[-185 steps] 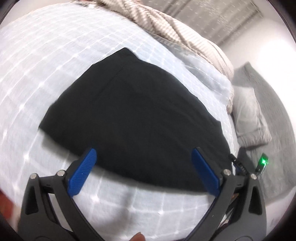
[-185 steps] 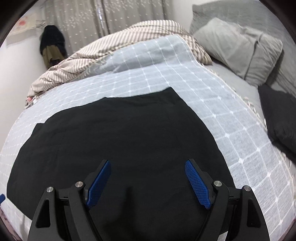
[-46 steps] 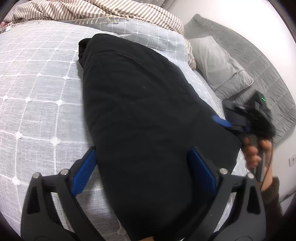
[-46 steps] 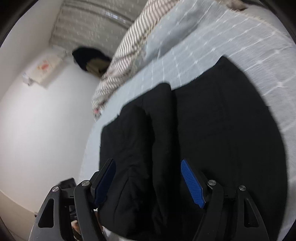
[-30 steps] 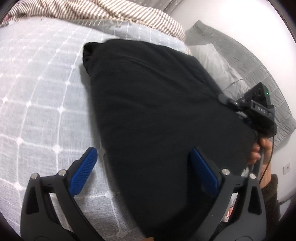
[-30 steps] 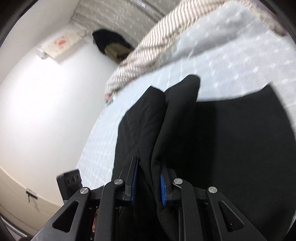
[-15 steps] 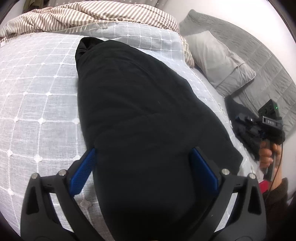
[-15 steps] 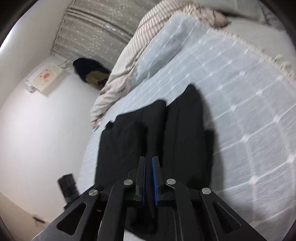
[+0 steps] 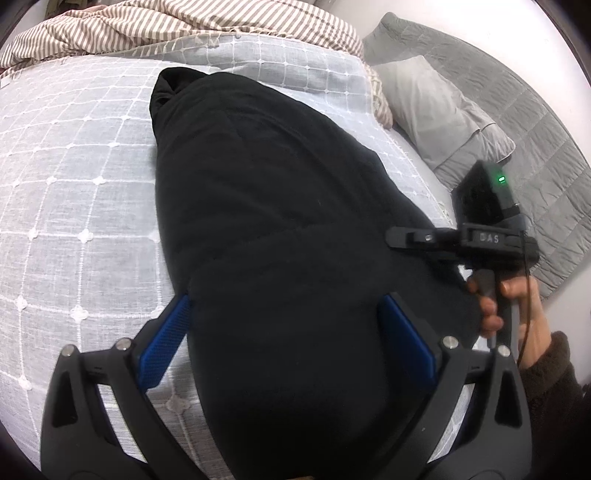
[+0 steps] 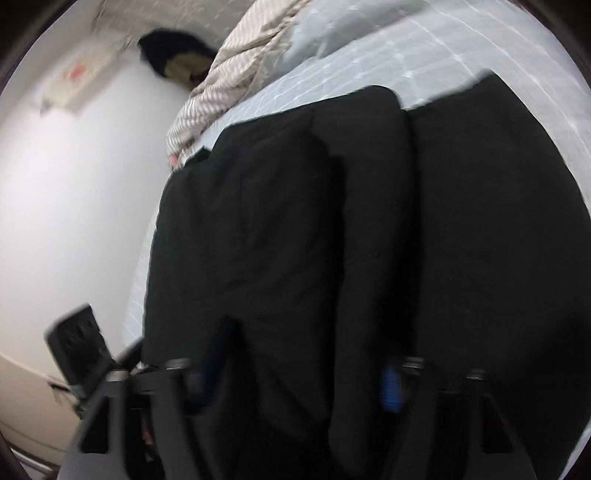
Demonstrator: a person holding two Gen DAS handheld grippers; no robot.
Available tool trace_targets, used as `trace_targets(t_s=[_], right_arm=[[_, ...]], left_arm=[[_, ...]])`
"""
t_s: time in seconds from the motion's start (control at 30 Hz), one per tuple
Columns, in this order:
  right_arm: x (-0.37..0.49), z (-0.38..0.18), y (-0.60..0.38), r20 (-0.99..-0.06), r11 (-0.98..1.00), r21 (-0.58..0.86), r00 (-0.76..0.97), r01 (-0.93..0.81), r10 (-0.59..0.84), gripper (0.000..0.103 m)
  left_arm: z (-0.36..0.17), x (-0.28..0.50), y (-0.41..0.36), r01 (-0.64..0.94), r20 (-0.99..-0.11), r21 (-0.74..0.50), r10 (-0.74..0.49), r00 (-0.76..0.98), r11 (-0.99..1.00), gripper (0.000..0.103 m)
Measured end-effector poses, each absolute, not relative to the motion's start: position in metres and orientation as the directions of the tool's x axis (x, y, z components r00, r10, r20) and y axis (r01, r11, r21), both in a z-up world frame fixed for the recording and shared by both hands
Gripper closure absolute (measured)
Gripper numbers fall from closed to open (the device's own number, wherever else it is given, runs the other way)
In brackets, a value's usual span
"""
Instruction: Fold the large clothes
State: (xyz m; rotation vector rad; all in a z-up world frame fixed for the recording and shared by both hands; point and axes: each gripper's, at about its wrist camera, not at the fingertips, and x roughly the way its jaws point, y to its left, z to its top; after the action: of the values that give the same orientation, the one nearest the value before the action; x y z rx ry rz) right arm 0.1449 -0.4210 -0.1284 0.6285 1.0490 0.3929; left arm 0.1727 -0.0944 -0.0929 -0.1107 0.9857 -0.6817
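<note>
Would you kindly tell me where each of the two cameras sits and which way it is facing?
Left wrist: on the open left gripper, looking along the black garment toward the striped blanket and grey pillow; the right gripper and right hand show.
Right wrist: on the open right gripper, blurred, looking across the garment toward a white wall; the left gripper's camera block shows.
Shared: garment, blanket, checked bedspread.
</note>
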Motion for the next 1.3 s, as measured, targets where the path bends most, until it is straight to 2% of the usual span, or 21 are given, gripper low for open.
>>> trace_targets(t_s=[0.07, 0.3, 0.4, 0.5, 0.53, 0.57, 0.63, 0.7, 0.83, 0.87, 0.97, 1.13, 1.2, 1.27, 1.3], right_arm=[[0.141, -0.111, -0.415, -0.678, 0.792, 0.61, 0.499, -0.029, 0.54, 0.08], [0.093, -0.04, -0.446, -0.596, 0.833, 0.549, 0.668, -0.065, 0.445, 0.083], [0.072, -0.046, -0.486, -0.598, 0.822, 0.569, 0.691, 0.008, 0.406, 0.083], [0.056, -0.076, -0.516, -0.651, 0.817, 0.567, 0.664, 0.103, 0.368, 0.081], [0.053, -0.093, -0.521, -0.682, 0.817, 0.56, 0.637, 0.138, 0.36, 0.077], [0.052, -0.103, -0.524, -0.696, 0.812, 0.561, 0.622, 0.16, 0.359, 0.066], [0.047, -0.122, -0.532, -0.696, 0.79, 0.583, 0.618, 0.189, 0.366, 0.056], [0.044, -0.123, -0.541, -0.67, 0.758, 0.624, 0.629, 0.19, 0.394, 0.049], [0.04, -0.12, -0.555, -0.681, 0.761, 0.617, 0.62, 0.2, 0.389, 0.022], [0.038, -0.124, -0.561, -0.685, 0.756, 0.62, 0.613, 0.209, 0.393, 0.02], [0.043, -0.139, -0.566, -0.64, 0.675, 0.708, 0.591, 0.205, 0.491, 0.02], [0.059, -0.179, -0.559, -0.513, 0.519, 0.837, 0.571, 0.17, 0.641, 0.022], [0.06, -0.178, -0.552, -0.485, 0.513, 0.848, 0.584, 0.131, 0.652, 0.033], [0.059, -0.175, -0.546, -0.468, 0.506, 0.855, 0.591, 0.115, 0.656, 0.045], [0.057, -0.17, -0.543, -0.468, 0.52, 0.848, 0.603, 0.101, 0.646, 0.047]], left_arm=[[-0.092, 0.175, -0.091, 0.472, -0.734, -0.391, -0.578, 0.358, 0.79, 0.003], [-0.074, 0.179, -0.085, 0.454, -0.7, -0.437, -0.611, 0.37, 0.776, 0.003], [-0.072, 0.178, -0.091, 0.475, -0.697, -0.433, -0.619, 0.363, 0.766, 0.003], [-0.079, 0.18, -0.101, 0.478, -0.702, -0.443, -0.625, 0.342, 0.759, 0.003], [-0.084, 0.18, -0.105, 0.474, -0.704, -0.456, -0.631, 0.325, 0.753, 0.003], [-0.088, 0.181, -0.109, 0.47, -0.706, -0.469, -0.637, 0.31, 0.748, 0.003], [-0.096, 0.181, -0.113, 0.462, -0.701, -0.502, -0.656, 0.278, 0.731, 0.003], [-0.1, 0.183, -0.112, 0.45, -0.694, -0.536, -0.676, 0.248, 0.714, 0.003], [-0.107, 0.197, -0.108, 0.406, -0.677, -0.619, -0.719, 0.158, 0.673, 0.003], [-0.11, 0.202, -0.109, 0.388, -0.669, -0.644, -0.731, 0.131, 0.659, 0.003], [-0.13, 0.216, -0.109, 0.303, -0.627, -0.729, -0.776, 0.063, 0.614, 0.003], [-0.153, 0.228, -0.113, 0.221, -0.549, -0.813, -0.835, 0.018, 0.539, 0.003], [-0.154, 0.229, -0.111, 0.212, -0.529, -0.827, -0.848, 0.018, 0.52, 0.007], [-0.149, 0.227, -0.105, 0.231, -0.525, -0.825, -0.851, 0.027, 0.516, 0.023], [-0.145, 0.226, -0.101, 0.253, -0.53, -0.815, -0.847, 0.034, 0.521, 0.025]])
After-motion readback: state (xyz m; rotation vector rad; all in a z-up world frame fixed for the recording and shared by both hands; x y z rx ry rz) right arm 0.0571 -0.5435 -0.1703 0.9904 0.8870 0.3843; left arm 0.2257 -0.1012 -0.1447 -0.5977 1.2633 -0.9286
